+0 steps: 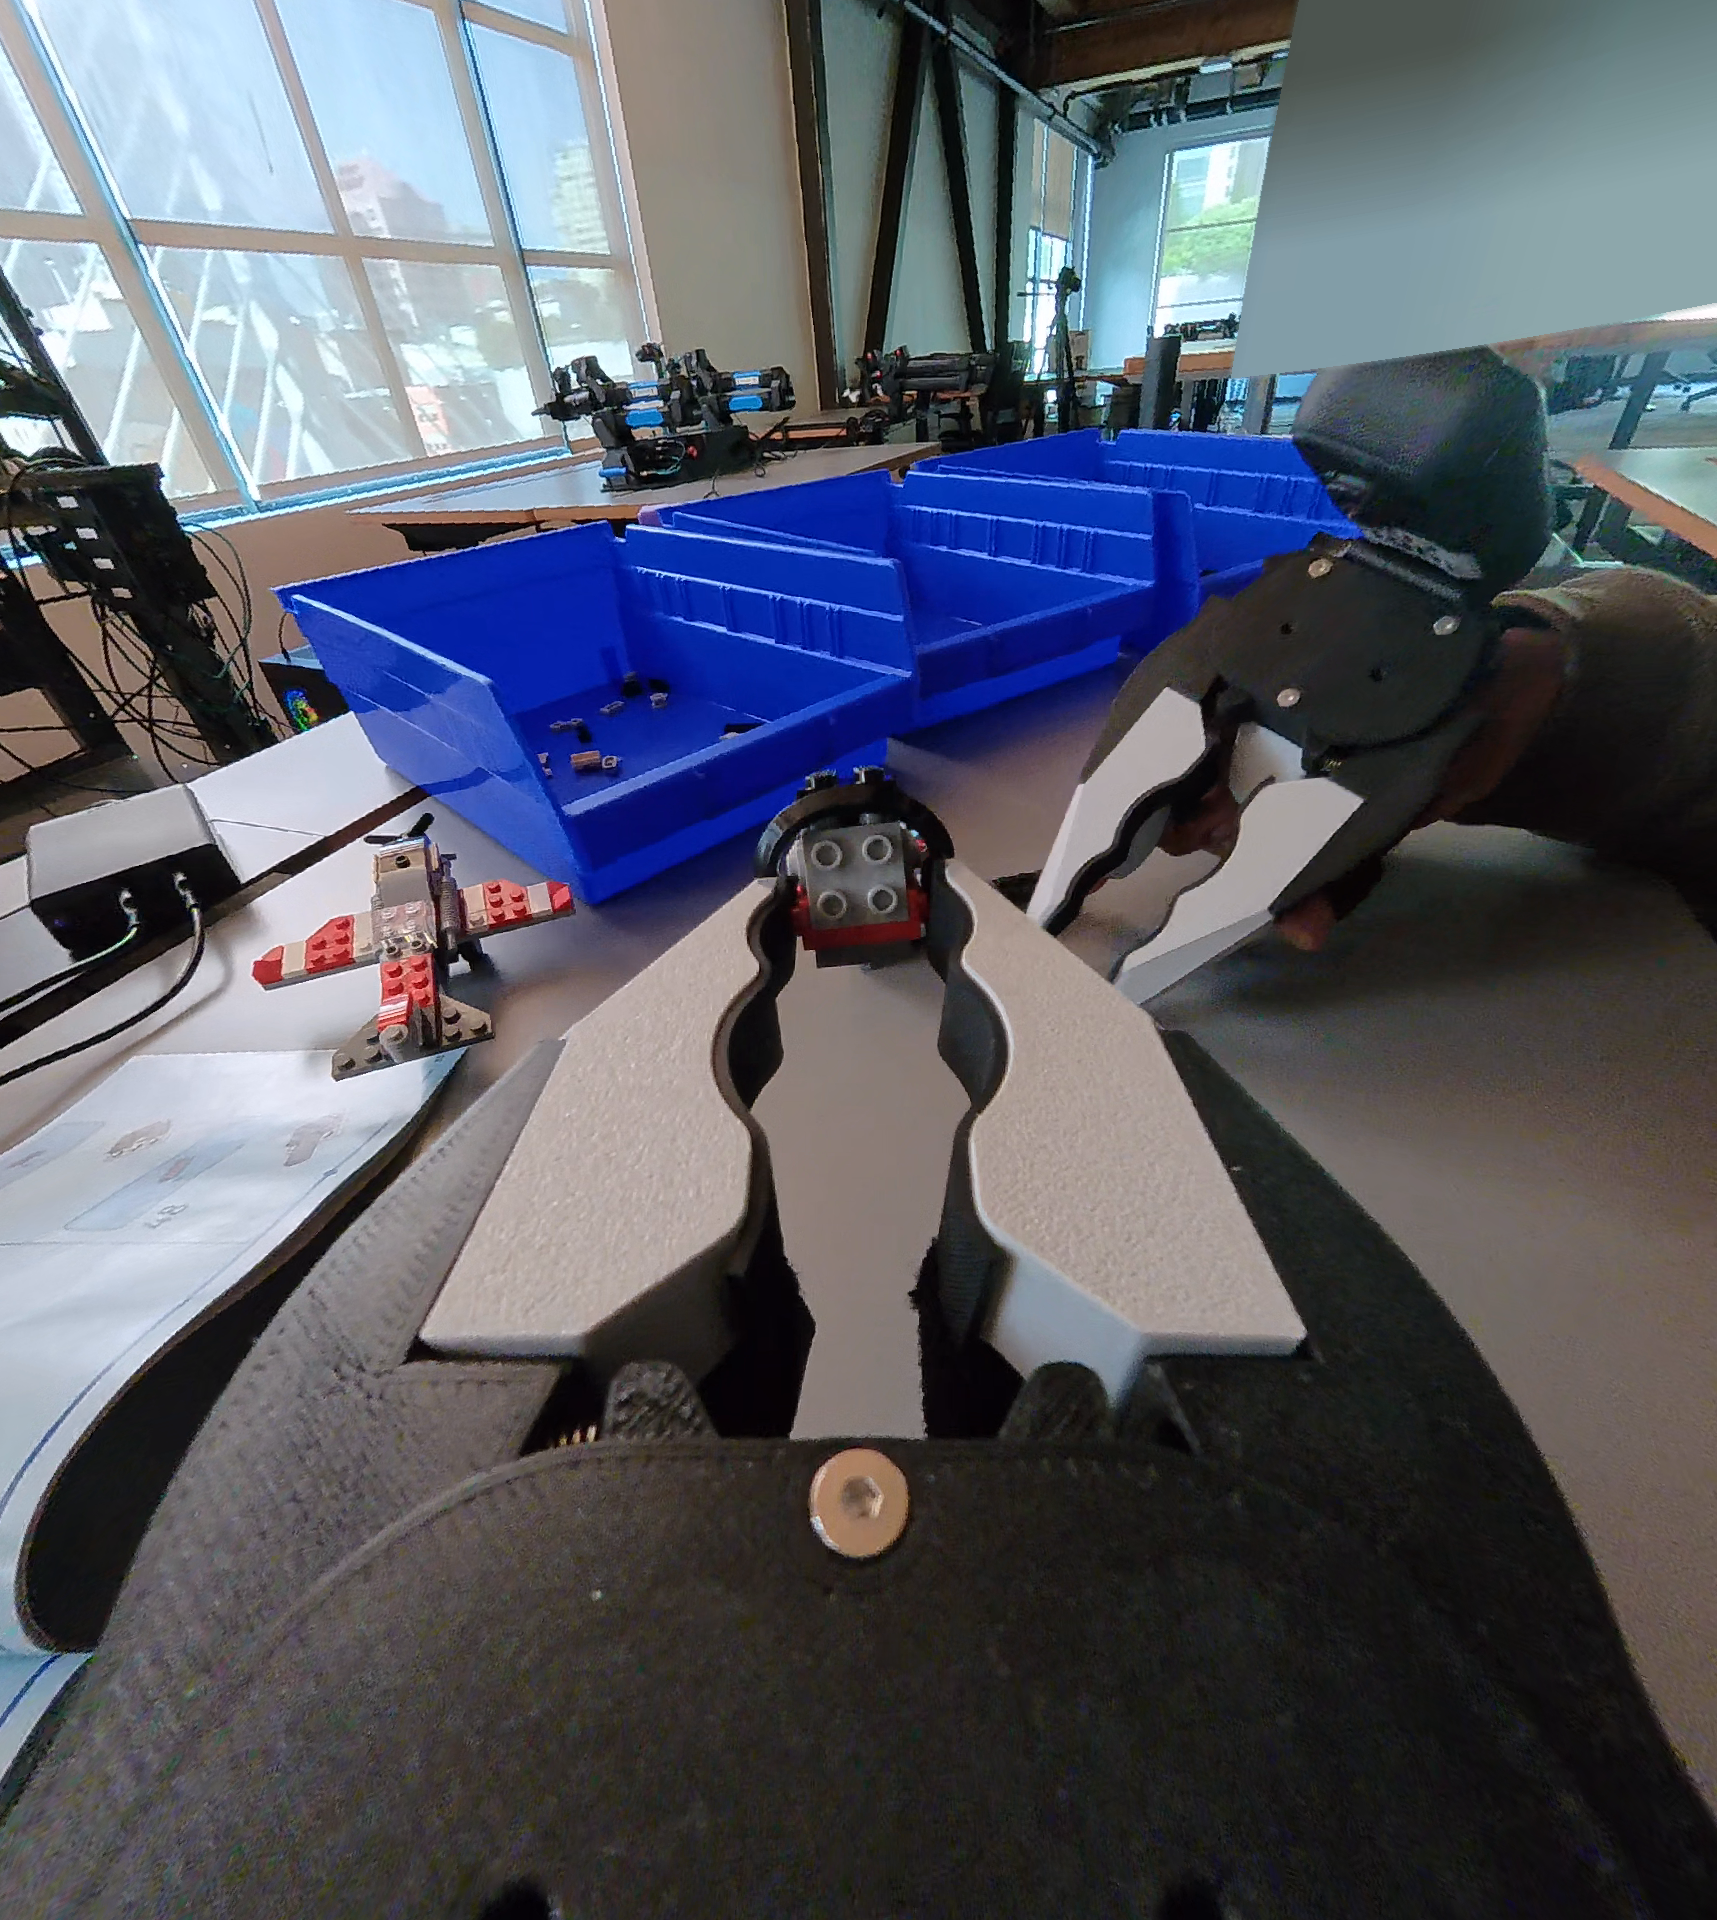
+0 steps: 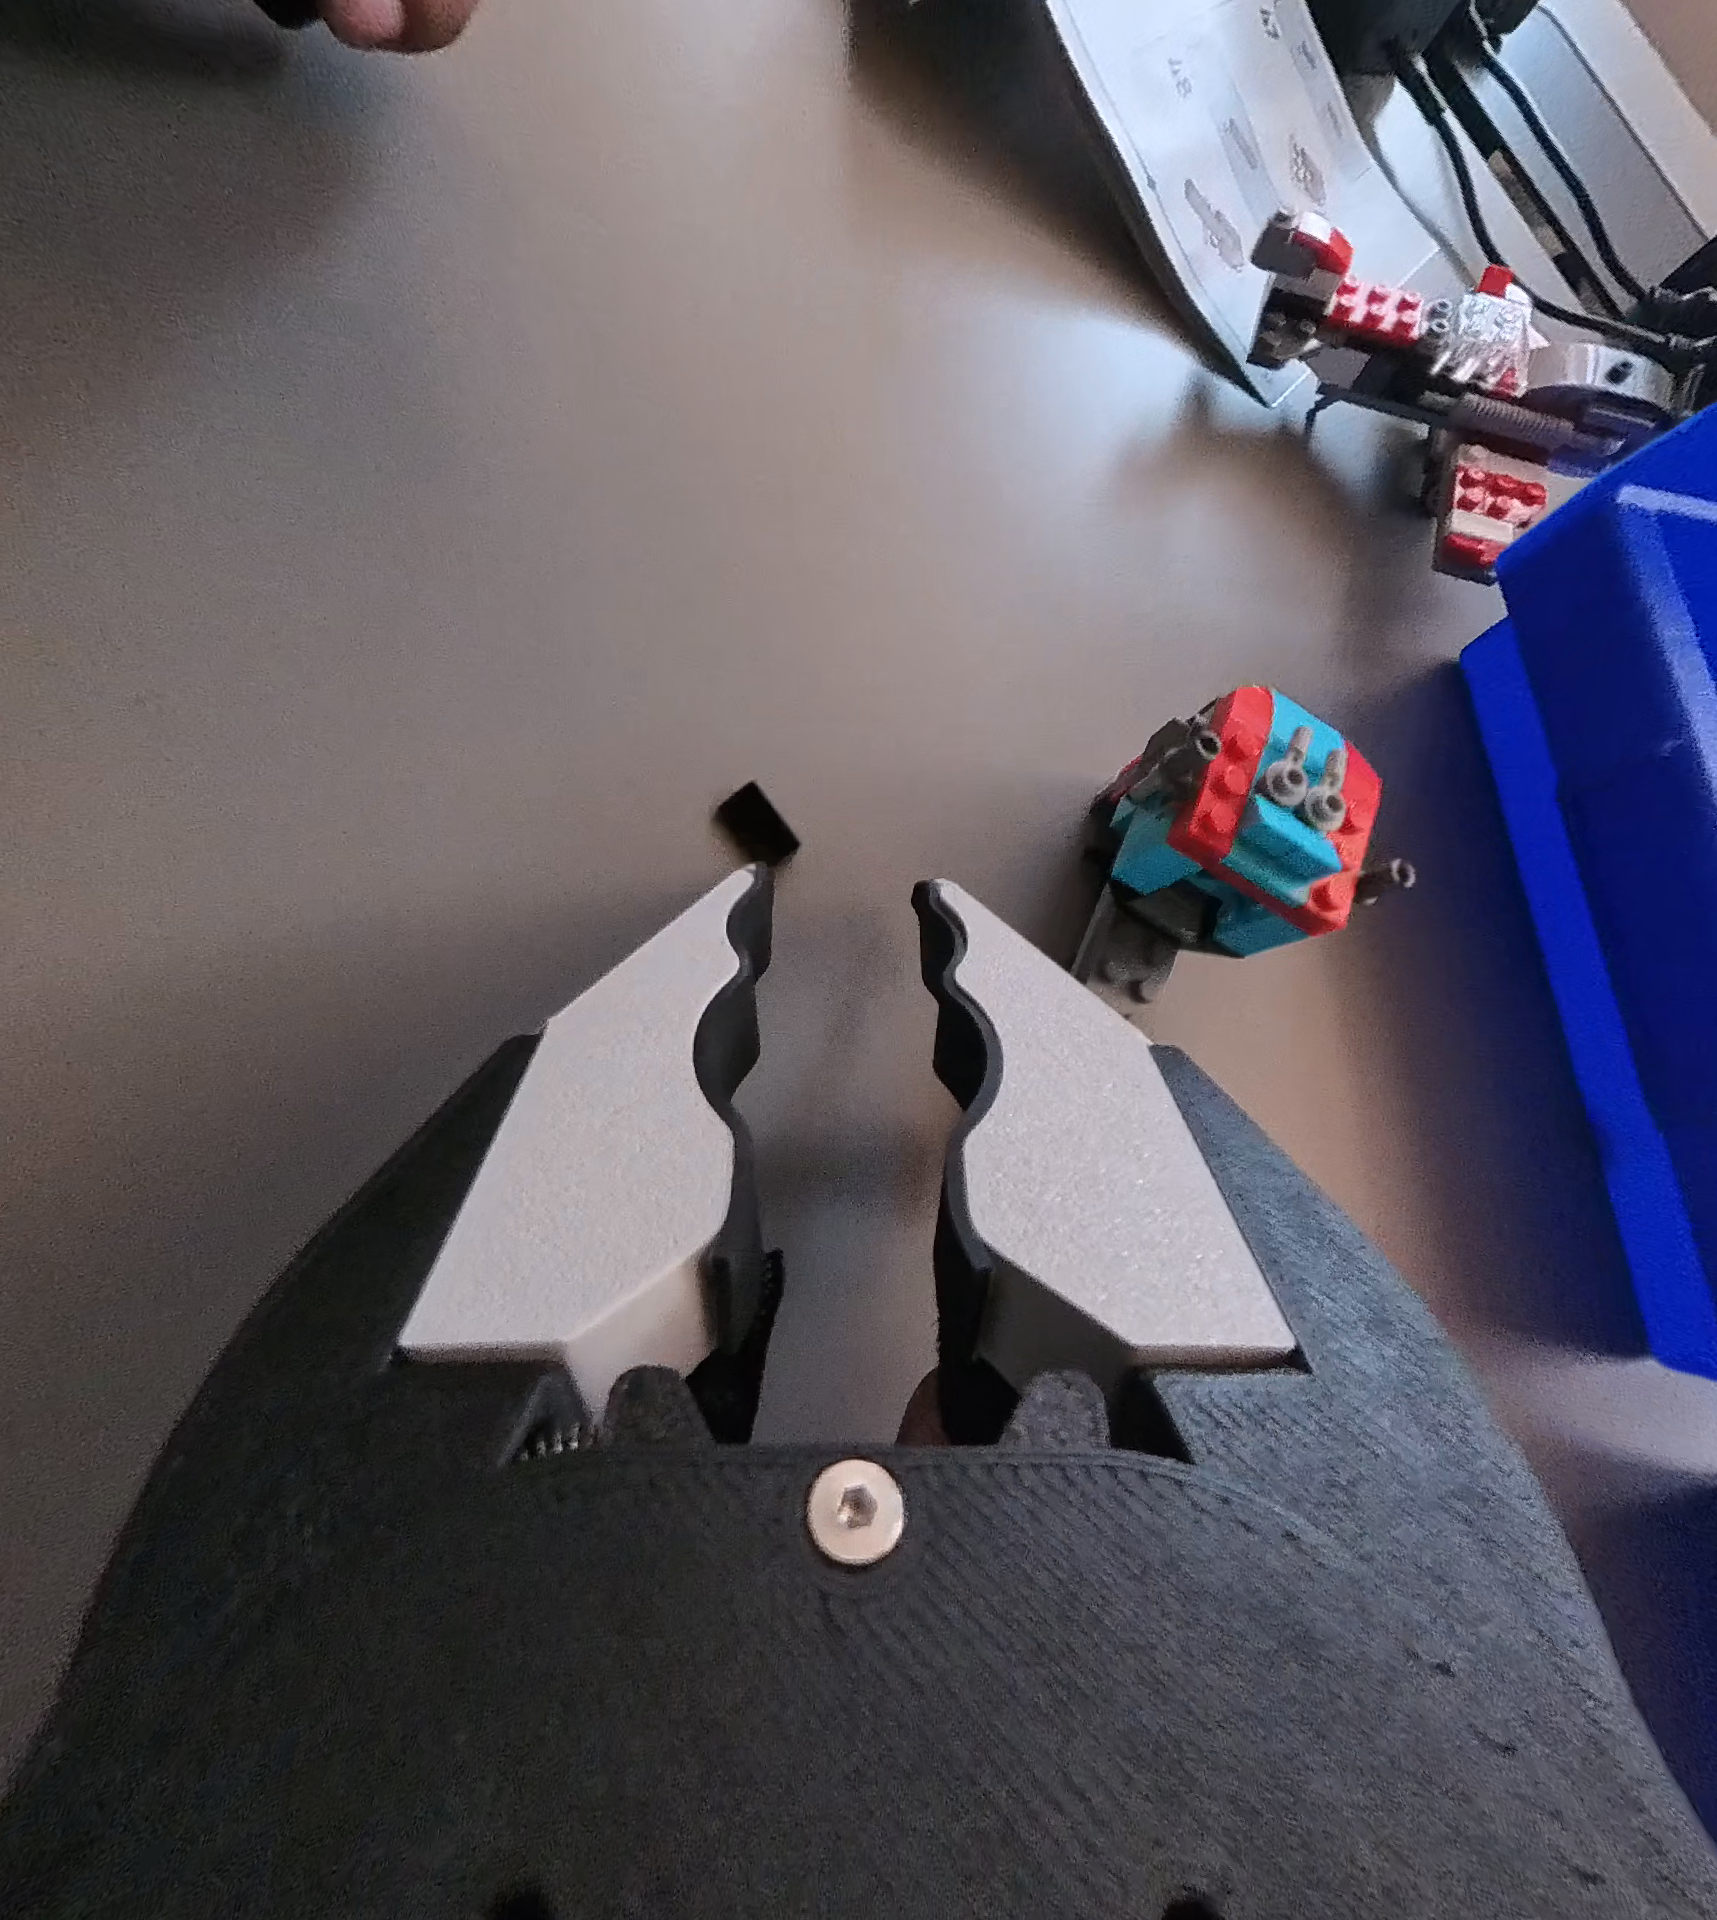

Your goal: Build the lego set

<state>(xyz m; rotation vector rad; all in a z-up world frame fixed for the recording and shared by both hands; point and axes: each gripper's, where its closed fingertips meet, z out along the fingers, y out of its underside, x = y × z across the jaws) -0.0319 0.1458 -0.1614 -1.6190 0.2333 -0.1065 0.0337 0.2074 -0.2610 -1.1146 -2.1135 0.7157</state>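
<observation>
My left tongs [image 1: 859, 894] grip a brick model [image 1: 854, 883] at the fingertips, both pads pressing its sides. My right tongs [image 2: 838, 883] stand open and bare, a small black piece [image 2: 756, 823] just beyond the left fingertip.

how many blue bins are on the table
3: nearest bin holding small loose parts, middle bin behind it, far bin by the right gripper. More may be hidden.

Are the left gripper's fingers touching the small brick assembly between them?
Touching. The left wrist view shows the left gripper with both dark fingers pressed against the sides of the grey-and-red brick assembly, no gap visible.
</observation>
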